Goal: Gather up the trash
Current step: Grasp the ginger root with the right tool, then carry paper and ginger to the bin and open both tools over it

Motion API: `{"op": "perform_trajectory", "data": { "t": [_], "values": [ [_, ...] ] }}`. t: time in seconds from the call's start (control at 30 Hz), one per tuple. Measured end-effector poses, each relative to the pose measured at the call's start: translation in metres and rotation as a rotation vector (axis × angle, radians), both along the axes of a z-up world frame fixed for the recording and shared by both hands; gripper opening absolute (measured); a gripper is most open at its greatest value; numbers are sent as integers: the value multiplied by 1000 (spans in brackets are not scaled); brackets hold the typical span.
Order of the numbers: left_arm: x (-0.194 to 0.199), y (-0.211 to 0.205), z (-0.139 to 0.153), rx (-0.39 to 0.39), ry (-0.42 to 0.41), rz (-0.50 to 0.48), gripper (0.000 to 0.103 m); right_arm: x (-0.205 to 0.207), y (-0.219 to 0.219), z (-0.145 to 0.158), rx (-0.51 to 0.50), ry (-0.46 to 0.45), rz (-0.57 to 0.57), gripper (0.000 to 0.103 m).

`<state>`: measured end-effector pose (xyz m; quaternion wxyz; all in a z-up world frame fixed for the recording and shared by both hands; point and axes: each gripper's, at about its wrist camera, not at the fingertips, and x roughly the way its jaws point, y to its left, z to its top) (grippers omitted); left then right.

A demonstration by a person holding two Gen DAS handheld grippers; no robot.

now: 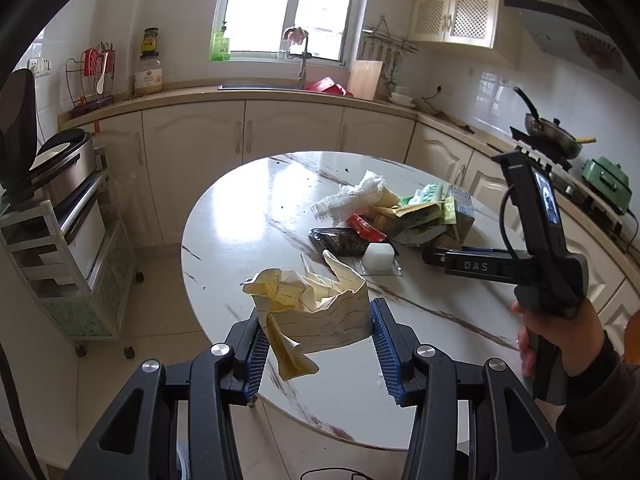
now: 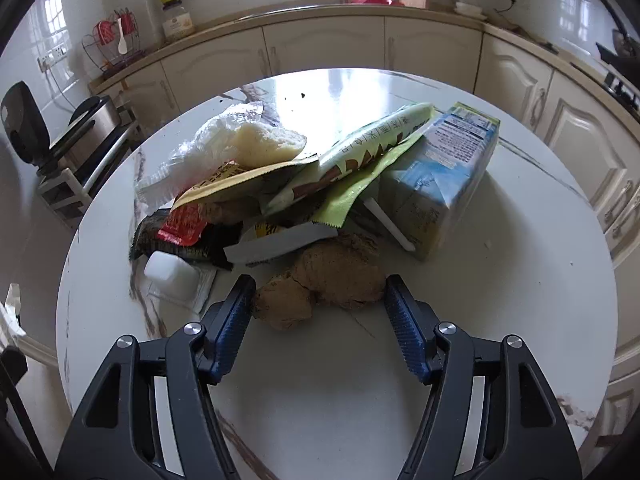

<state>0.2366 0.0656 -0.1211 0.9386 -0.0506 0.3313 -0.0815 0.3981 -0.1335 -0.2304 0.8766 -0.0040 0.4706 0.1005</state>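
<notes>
**Trash pile on round counter, both grippers working**

Nearest, left wrist view: left gripper (image 1: 316, 334) clamped on a crumpled yellow lined paper (image 1: 316, 304), both blue pads pressing its sides. Paper is held above the near edge of the marble-patterned counter (image 1: 240, 216); a loose strip hangs down from it.

Right wrist view: right gripper (image 2: 320, 312) has its jaws apart, straddling a knobbly ginger root (image 2: 324, 284) that lies on the counter. Left pad is just beside the root's small end; right pad just beside the large end. Cannot tell whether either touches it.

Just behind the root: a small white plastic tub (image 2: 170, 272) on a clear sheet, contents not visible. Then a heap of snack wrappers (image 2: 320, 184), red, black, tan and green, overlapping. A milk carton (image 2: 444, 184) lies tipped on its side at the heap's right. A clear plastic bag (image 2: 200, 148) holding a pale bread piece (image 2: 266, 144) tops the left.

Farthest: cream cabinets (image 2: 320, 48) and the sink under a window.
</notes>
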Motion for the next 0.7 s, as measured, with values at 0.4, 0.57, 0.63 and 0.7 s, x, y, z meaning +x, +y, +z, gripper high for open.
{"op": "perform_trajectory", "data": {
  "t": [0.4,0.57,0.63,0.7],
  "values": [
    [-36,2,25,11,-43,-6,45,-68,-32,20,104,-94,-45,63],
    [-61,-3,39,21,-104,-2,45,-110,-31,49,139,-223,-44,63],
    [-74,-4,46,23,-135,-3,45,-126,-23,66,145,-281,-33,63],
    [-89,-3,52,19,-172,-4,45,-143,-14,85,150,-346,-12,63]
  ]
}}
